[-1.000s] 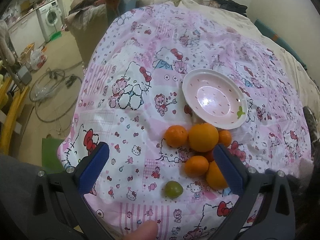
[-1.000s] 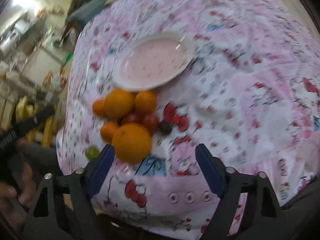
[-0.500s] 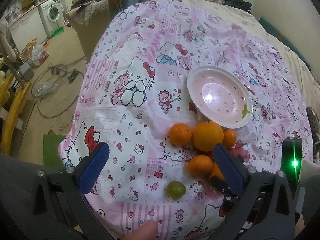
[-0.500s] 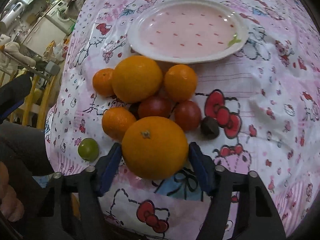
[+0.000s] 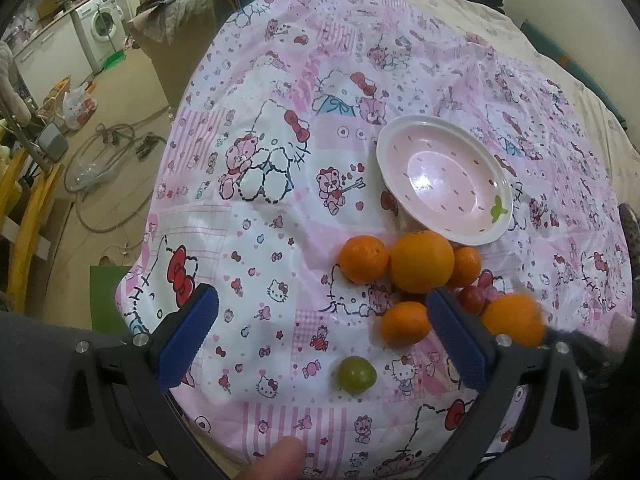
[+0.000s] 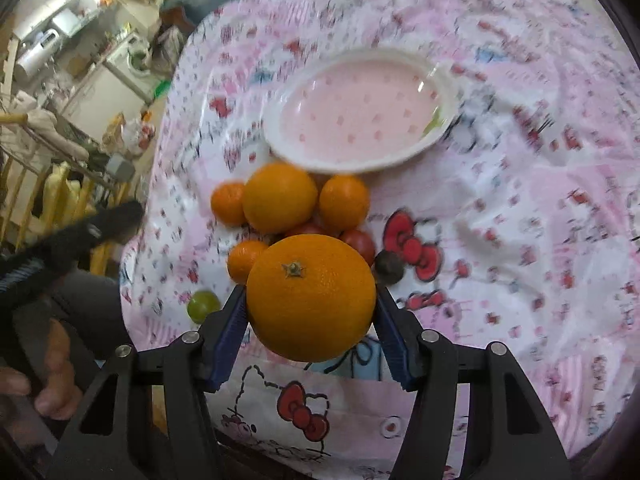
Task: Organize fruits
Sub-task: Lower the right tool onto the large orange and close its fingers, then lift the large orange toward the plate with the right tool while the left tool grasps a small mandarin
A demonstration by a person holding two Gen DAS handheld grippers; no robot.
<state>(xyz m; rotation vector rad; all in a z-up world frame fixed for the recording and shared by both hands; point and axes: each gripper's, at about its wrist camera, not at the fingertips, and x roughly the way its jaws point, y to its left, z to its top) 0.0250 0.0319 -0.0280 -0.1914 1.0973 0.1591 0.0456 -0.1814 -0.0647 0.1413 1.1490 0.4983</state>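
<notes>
Orange, big and round, the large navel orange (image 6: 311, 297) sits between the blue-padded jaws of the right gripper (image 6: 310, 320), both pads pressing its sides; the jaws have just been closing onto it and now grip it. It looks lifted just clear of the pink cartoon-print cloth (image 6: 520, 240), near side of the fruit pile. In the left wrist view the same orange shows blurred at right (image 5: 513, 321).

Rest of pile: second large orange (image 6: 280, 197) just below the pink speckled plate with white rim (image 6: 276, 148), small mandarins either side (image 6: 228, 204) (image 6: 344, 202), another mandarin (image 6: 245, 260), red tomato-like fruits (image 6: 359, 241) partly hidden behind the held orange, one dark small fruit (image 6: 388, 267), one green round fruit (image 6: 203, 306) apart at the left. Plate is empty.

Left gripper (image 5: 320, 336) hovers over the cloth with jaws wide apart, nothing between them; green fruit (image 5: 356, 374) lies nearest.

Step in hand, as I judge: carry the gripped orange to the plate. To do well: keep pad pressure steady, orange is smooth and heavy and could roll out; lift enough to pass over the pile without knocking the tomatoes; set it toward the far side of the plate so room stays for the rest; let go only once it rests, since the plate is shallow and sits on soft bedding, it may tip.
</notes>
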